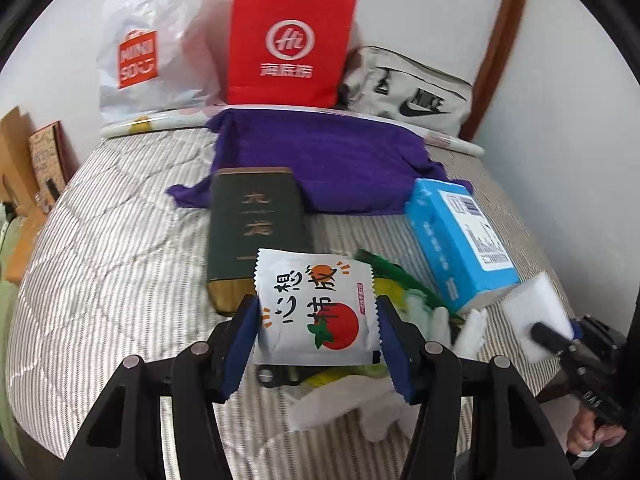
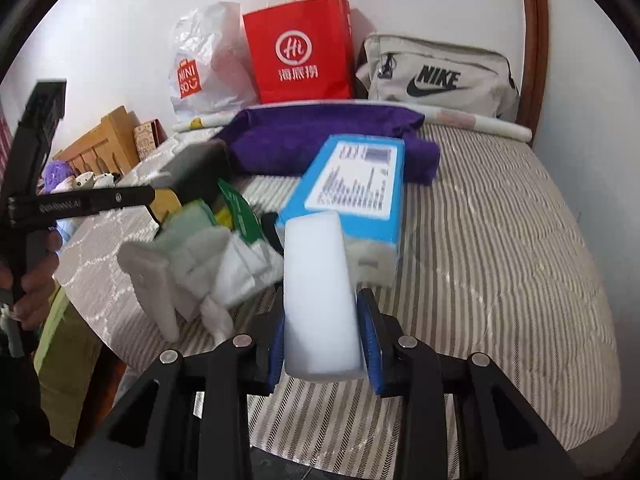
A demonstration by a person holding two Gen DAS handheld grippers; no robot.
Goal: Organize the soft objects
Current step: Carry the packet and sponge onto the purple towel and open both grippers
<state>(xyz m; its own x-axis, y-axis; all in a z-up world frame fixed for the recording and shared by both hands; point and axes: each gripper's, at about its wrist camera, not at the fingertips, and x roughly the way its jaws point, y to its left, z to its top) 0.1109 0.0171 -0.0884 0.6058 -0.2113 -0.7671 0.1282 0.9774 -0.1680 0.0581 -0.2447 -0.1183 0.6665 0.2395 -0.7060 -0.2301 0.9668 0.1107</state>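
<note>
Low centre of each wrist view: left gripper [image 1: 318, 320] clamps the wipe packet [image 1: 316, 308], right gripper [image 2: 320, 320] pinches the white sponge [image 2: 318, 292], probably sorting onto the purple towel [image 1: 320, 160].

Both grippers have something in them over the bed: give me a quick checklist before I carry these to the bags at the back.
1. Left gripper shut on the white packet: ok, pads on both edges.
2. Right gripper shut on the white sponge: ok.
3. Packet clear of the dark box: cannot tell, they overlap in view.
4. Sponge clear of the blue box: cannot tell.
5. Red bag upright: ok.
6. Red bag mouth open: cannot tell.
</note>
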